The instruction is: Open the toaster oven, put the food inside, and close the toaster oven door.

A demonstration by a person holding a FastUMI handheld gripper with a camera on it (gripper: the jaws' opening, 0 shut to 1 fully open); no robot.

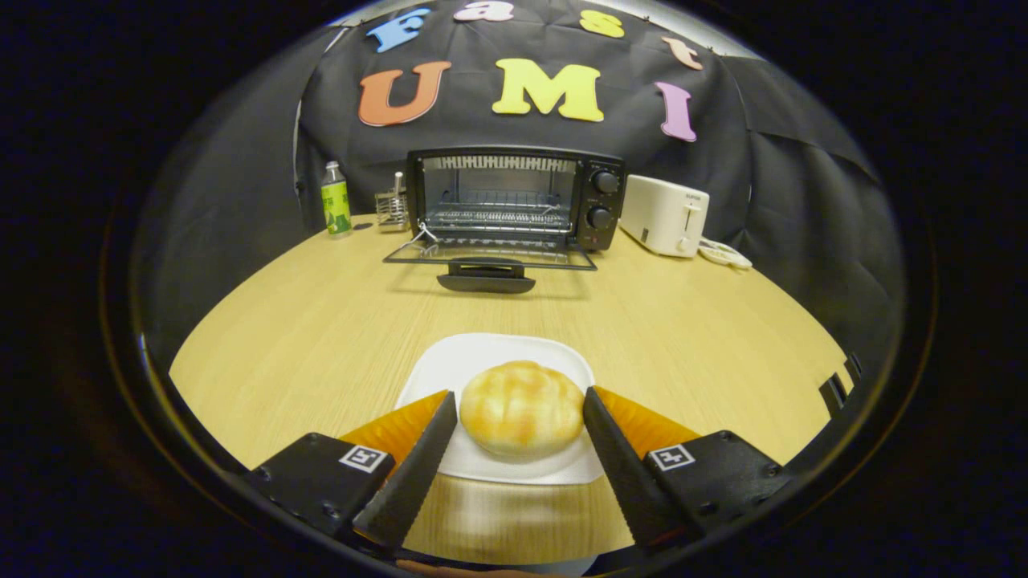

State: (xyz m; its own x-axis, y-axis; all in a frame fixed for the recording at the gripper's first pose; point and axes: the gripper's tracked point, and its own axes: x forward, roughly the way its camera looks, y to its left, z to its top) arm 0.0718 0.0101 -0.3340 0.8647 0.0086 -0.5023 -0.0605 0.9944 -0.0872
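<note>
A round golden bread bun (522, 409) lies on a white plate (498, 357) on the wooden table. My gripper (520, 401) is open, its two fingers standing on either side of the bun with the tips level with its middle; a small gap shows at each side, so neither finger presses on it. Beyond the plate, at the back of the table, stands a black toaster oven (514, 197). Its glass door (490, 257) is folded down flat toward me, with the handle at the front edge. The wire rack inside is bare.
A white pop-up toaster (665, 215) stands right of the oven, with a white plug (724, 254) beside it. Left of the oven are a small metal rack (392, 209) and a green-labelled bottle (336, 199). Bare tabletop (321, 321) lies between plate and oven door.
</note>
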